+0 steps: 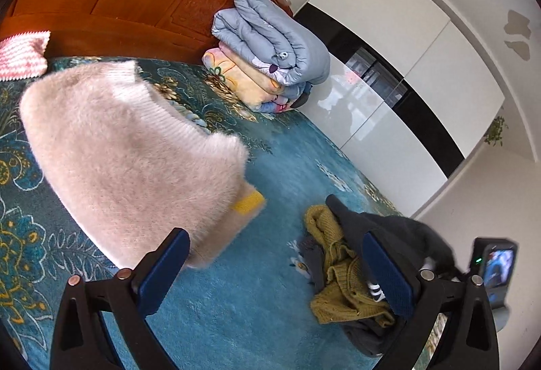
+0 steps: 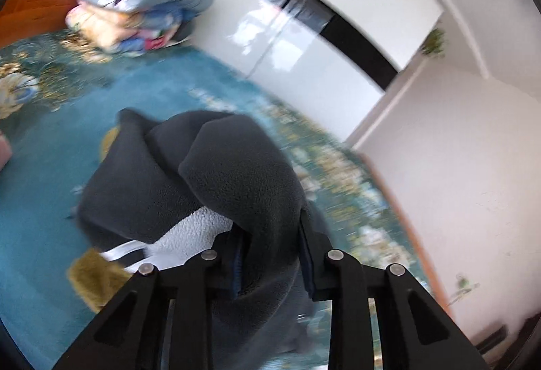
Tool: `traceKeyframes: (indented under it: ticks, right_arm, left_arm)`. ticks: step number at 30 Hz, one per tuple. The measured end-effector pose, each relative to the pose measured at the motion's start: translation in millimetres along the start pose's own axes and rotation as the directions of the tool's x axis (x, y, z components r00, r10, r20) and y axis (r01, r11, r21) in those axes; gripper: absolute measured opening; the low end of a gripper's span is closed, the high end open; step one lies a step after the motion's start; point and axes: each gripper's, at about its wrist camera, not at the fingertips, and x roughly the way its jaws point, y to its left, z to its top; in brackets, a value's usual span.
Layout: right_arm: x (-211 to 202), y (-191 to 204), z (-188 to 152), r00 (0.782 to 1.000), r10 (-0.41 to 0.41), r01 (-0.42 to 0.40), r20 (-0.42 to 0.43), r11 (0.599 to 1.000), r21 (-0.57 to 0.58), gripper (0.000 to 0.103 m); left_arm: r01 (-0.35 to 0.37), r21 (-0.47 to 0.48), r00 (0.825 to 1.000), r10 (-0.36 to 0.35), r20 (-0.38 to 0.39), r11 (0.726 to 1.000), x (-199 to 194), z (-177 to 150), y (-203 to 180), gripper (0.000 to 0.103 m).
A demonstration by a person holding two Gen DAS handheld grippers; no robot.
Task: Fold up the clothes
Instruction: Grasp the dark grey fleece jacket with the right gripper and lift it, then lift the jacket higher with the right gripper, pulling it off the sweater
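2 tools: right tool (image 2: 272,255) gripping fleece (image 2: 209,174)

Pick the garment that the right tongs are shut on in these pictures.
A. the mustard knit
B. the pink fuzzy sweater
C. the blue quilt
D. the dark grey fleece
D: in the right wrist view a fold of the grey fleece is pinched in the right tongs, while the pink sweater, mustard knit and quilt lie loose on the bed.
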Motion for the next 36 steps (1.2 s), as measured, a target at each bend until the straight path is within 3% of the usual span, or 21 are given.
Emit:
traceKeyframes:
  ticks: [2, 3, 4, 12, 22, 27, 33, 36]
  right_arm:
    - [-12, -17, 4, 0.997, -0.07, 0.071, 0.035, 0.997, -0.03, 0.023]
    - [-19, -25, 5, 0.991, -0.122, 0.125, 0.061, 0.991, -0.046, 0.007]
    - [-26, -36, 6, 0.985, -0.152, 0.156, 0.08, 0.987, -0.049, 0.005]
    - [-48, -102, -1, 0.976, -0.198, 0.199, 0.091, 0.98, 0.004, 0.005]
    - [-115, -159, 5, 0.936, -0.28, 0.276, 0.214, 0.96, 0.051, 0.005]
    - [-158, -168, 19, 0.92, -0.265, 0.267, 0.29, 0.963, 0.033, 0.005]
    - [-219, -174, 39, 0.863, -0.275, 0.284, 0.423, 0.958, 0.042, 0.005]
    - [-251, -194, 49, 0.84, -0.264, 0.246, 0.474, 0.964, 0.102, 0.005]
  left_arm:
    - [0.009, 0.011, 1.0, -0.008, -0.012, 1.0, 1, -2, -4, 0.103]
    - [0.015, 0.018, 1.0, -0.014, -0.02, 1.0, 2, -4, -7, 0.103]
    - [0.019, 0.026, 0.999, -0.018, -0.027, 0.999, 2, -6, -10, 0.103]
    - [0.034, 0.141, 0.998, -0.025, -0.065, 0.989, 3, -27, -42, 0.103]
    - [0.051, 0.223, 0.993, -0.025, -0.12, 0.974, 10, -41, -62, 0.103]
    - [0.06, 0.247, 0.992, -0.029, -0.124, 0.967, 8, -45, -68, 0.103]
    - [0.041, 0.233, 0.996, -0.02, -0.092, 0.972, 1, -39, -60, 0.103]
    - [0.031, 0.209, 0.997, -0.015, -0.077, 0.977, -1, -35, -53, 0.103]
